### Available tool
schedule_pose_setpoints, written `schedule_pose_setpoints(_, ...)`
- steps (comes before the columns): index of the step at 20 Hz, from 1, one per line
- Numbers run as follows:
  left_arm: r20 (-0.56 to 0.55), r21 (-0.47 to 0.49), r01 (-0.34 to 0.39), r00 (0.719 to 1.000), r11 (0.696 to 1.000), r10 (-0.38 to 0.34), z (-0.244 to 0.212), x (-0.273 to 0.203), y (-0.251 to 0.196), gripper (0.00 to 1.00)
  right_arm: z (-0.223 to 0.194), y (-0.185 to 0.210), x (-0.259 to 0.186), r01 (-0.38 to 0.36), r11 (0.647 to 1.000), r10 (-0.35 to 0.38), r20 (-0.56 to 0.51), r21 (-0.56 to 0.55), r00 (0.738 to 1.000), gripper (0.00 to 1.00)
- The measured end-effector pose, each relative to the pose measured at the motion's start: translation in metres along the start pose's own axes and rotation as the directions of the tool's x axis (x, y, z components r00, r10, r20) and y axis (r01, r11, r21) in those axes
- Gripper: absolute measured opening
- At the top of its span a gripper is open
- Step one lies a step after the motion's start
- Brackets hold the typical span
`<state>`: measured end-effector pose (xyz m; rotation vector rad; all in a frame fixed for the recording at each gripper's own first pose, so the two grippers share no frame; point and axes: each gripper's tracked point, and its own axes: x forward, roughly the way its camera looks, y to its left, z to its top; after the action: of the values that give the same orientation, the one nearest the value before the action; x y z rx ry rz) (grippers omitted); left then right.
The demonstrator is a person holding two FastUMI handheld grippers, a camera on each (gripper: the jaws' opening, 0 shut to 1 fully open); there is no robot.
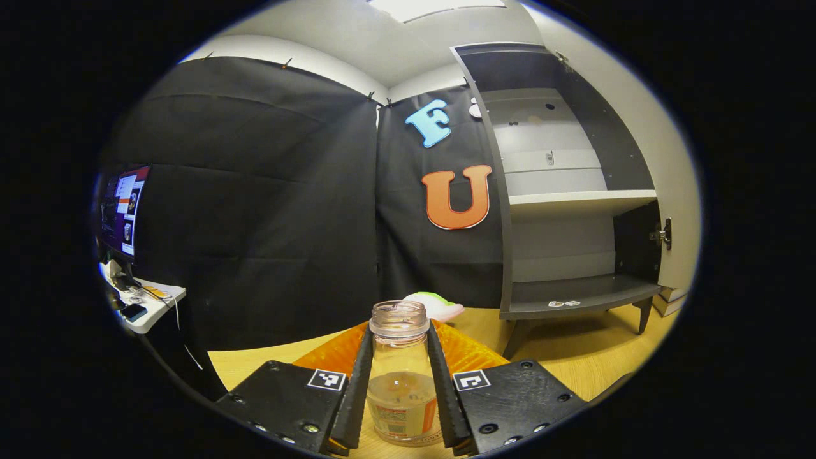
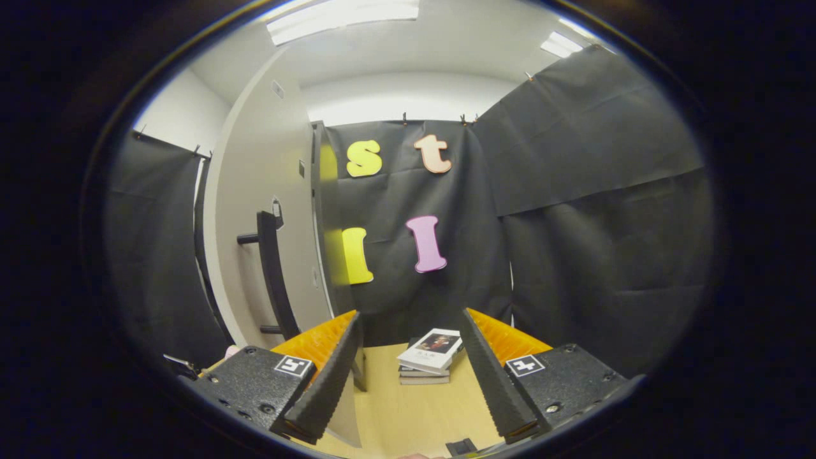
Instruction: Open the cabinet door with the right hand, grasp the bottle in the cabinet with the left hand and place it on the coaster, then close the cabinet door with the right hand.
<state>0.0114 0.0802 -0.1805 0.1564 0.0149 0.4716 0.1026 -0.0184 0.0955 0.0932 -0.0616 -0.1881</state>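
Left gripper view: left gripper point(image 1: 400, 382) closed on the bottle point(image 1: 400, 376), a finger pressed against each side of the glass body. Bottle upright, uncapped, some clear liquid low inside, label at the base. Cannot tell whether its base rests on the wooden tabletop point(image 1: 574, 357) or hangs just above it. Ahead and to the right of the fingers, the cabinet point(image 1: 574, 210) stands with its front open; one pale shelf point(image 1: 580, 201) at mid height, dark bottom board below with two small white tags on it. Both levels otherwise bare. Hinge visible on the far right wall of the cabinet. Open tabletop lies between bottle and cabinet legs. A pale green-and-pink object point(image 1: 433, 305) sits just beyond the bottle's mouth. Far left, a monitor point(image 1: 124, 210) over a small white desk.

Right gripper view: right gripper point(image 2: 414, 389) wide apart, nothing between the fingers. Cabinet door point(image 2: 268, 217) to the left of the fingers, swung out, its dark bar handle point(image 2: 273, 274) facing the camera. Straight ahead, a stack of books point(image 2: 428, 357) on the tabletop, well clear of both fingers.
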Motion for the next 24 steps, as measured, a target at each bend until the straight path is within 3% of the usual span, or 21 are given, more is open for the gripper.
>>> schedule_pose_setpoints(5,-0.009,-0.05,0.027,1.0,0.998,-0.028,0.002,-0.001,-0.001,0.45,-0.003,0.005,0.006,-0.016,1.0,0.016,-0.011,0.006,1.0,0.95)
schedule_pose_setpoints(10,-0.002,-0.025,0.035,0.999,0.999,-0.036,0.0,0.001,-0.004,0.45,-0.003,0.006,0.007,-0.019,1.0,0.019,-0.013,-0.004,1.0,0.96)
schedule_pose_setpoints(15,-0.014,-0.023,0.047,0.999,0.999,-0.047,-0.002,0.003,-0.01,0.51,-0.006,0.006,0.01,-0.015,1.0,0.015,-0.017,0.002,1.0,0.96)
schedule_pose_setpoints(16,-0.011,-0.021,0.048,0.999,0.999,-0.048,-0.001,0.002,-0.011,0.44,-0.007,0.006,0.011,-0.014,1.0,0.014,-0.019,0.001,1.0,0.96)
schedule_pose_setpoints(17,-0.006,-0.022,0.051,0.999,0.998,-0.051,0.001,0.003,-0.014,0.6,-0.007,0.006,0.012,-0.013,1.0,0.013,-0.02,0.002,1.0,0.96)
schedule_pose_setpoints(18,-0.007,-0.022,0.059,0.998,0.998,-0.059,0.003,0.004,-0.015,0.64,-0.009,0.006,0.012,-0.014,1.0,0.014,-0.021,0.004,1.0,0.96)
schedule_pose_setpoints(19,-0.009,-0.023,0.069,0.998,0.997,-0.069,0.004,0.004,-0.013,0.85,-0.011,0.006,0.013,-0.014,1.0,0.014,-0.025,0.007,1.0,0.95)
schedule_pose_setpoints(21,-0.023,-0.015,0.092,0.995,0.996,-0.092,0.005,0.001,-0.015,0.75,-0.013,0.007,0.015,-0.017,1.0,0.017,-0.027,0.016,0.999,0.96)
schedule_pose_setpoints(22,-0.034,-0.01,0.099,0.994,0.995,-0.1,0.004,0.0,-0.016,0.9,-0.014,0.007,0.015,-0.018,1.0,0.019,-0.029,0.021,0.999,0.96)
schedule_pose_setpoints(24,-0.036,-0.002,0.106,0.994,0.994,-0.106,0.011,-0.004,-0.013,0.97,-0.018,0.006,0.017,-0.011,1.0,0.012,-0.028,0.028,1.0,0.96)
